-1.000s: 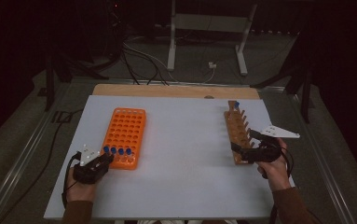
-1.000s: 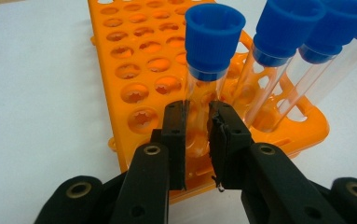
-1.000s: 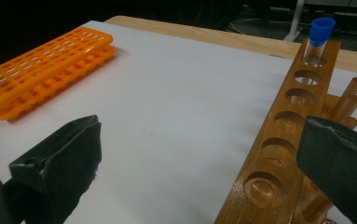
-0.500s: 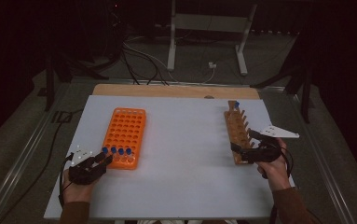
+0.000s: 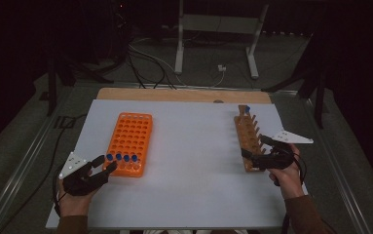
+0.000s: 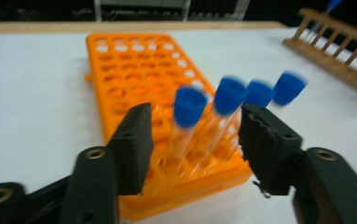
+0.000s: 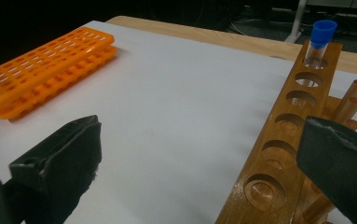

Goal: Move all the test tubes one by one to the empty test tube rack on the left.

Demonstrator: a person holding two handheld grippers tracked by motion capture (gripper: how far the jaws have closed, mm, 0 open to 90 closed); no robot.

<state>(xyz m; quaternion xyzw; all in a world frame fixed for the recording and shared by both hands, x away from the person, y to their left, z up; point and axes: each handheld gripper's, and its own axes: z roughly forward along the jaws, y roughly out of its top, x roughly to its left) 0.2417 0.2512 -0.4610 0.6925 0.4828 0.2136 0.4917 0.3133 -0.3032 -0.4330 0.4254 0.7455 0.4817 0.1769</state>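
An orange tube rack point(image 5: 129, 143) lies left of centre on the white table top. Several blue-capped tubes point(image 5: 121, 158) stand in its nearest row. My left gripper point(image 5: 104, 165) sits just short of that row at the rack's near left corner. In the left gripper view two of the tubes point(image 6: 189, 106) stand between the fingers point(image 6: 136, 140) with gaps on both sides; the jaws have just been opening. My right gripper point(image 5: 248, 159) is wide open at the near end of the wooden rack point(image 5: 247, 139). One blue-capped tube point(image 7: 322, 35) stands in that rack's far hole.
The white table top point(image 5: 194, 161) stretches between the two racks. A bare wooden strip point(image 5: 174, 94) runs along its back edge. Beyond it, on the dark floor, are a metal stand point(image 5: 213, 44) and cables. A person's hands hold both grippers at the near edge.
The left gripper's jaws have spread apart off the tube and it has drawn back and up a little from the orange rack. The right gripper has stayed put.
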